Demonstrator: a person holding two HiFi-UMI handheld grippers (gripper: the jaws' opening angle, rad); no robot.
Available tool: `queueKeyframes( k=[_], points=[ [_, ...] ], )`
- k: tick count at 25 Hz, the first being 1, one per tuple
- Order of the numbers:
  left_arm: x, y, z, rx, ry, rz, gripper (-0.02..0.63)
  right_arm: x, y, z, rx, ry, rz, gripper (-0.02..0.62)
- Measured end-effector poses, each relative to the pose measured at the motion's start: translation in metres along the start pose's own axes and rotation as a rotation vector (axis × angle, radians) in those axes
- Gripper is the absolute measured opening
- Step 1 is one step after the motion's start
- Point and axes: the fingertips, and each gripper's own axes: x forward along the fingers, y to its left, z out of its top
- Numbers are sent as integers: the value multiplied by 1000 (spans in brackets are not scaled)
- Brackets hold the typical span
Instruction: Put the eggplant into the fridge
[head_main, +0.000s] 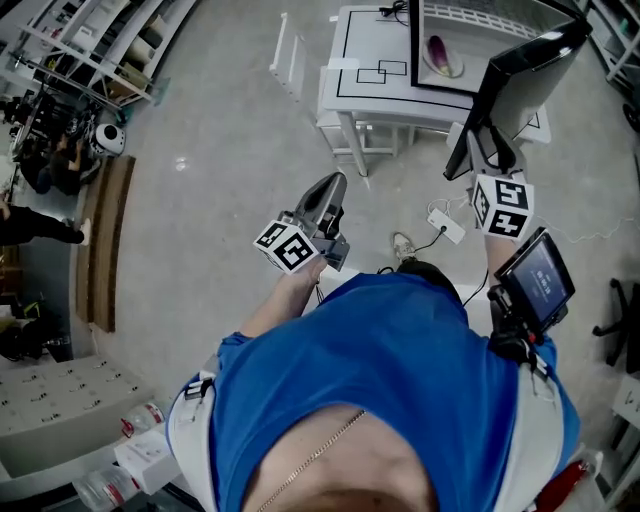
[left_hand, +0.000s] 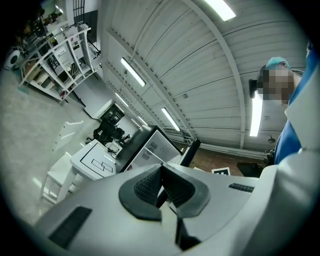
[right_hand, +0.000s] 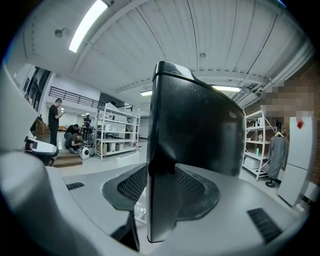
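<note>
A purple eggplant (head_main: 437, 52) lies on a white dish inside the small fridge (head_main: 470, 15), which stands on a white table (head_main: 365, 45). The fridge's black door (head_main: 525, 75) hangs open toward me. My right gripper (head_main: 487, 150) is shut on the door's lower edge; in the right gripper view the door (right_hand: 195, 130) fills the gap between the pads of the right gripper (right_hand: 161, 185). My left gripper (head_main: 330, 192) hovers over the floor, left of the table, shut on nothing. In the left gripper view the pads of the left gripper (left_hand: 161, 187) meet, with the fridge (left_hand: 150, 147) beyond.
A white stool (head_main: 290, 55) stands left of the table. Cables and a plug (head_main: 430, 230) lie on the floor near my feet. Shelving racks (head_main: 100, 50) and people (head_main: 40, 170) are at the far left; racks (right_hand: 117, 130) also show behind the door.
</note>
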Motion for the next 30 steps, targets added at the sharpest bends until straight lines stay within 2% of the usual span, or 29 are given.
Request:
queueKeyframes(
  k=[4,13,30],
  points=[
    [-3,-2,12,2,-16,11,8,10,13,16,-3,-15,37,173],
    [16,36,32,12,-56,75,8,82,24,28,-14,-28,125,173],
    [47,68,55,32,-73,122,8,157,20,56,-19,-64,178,173]
  ],
)
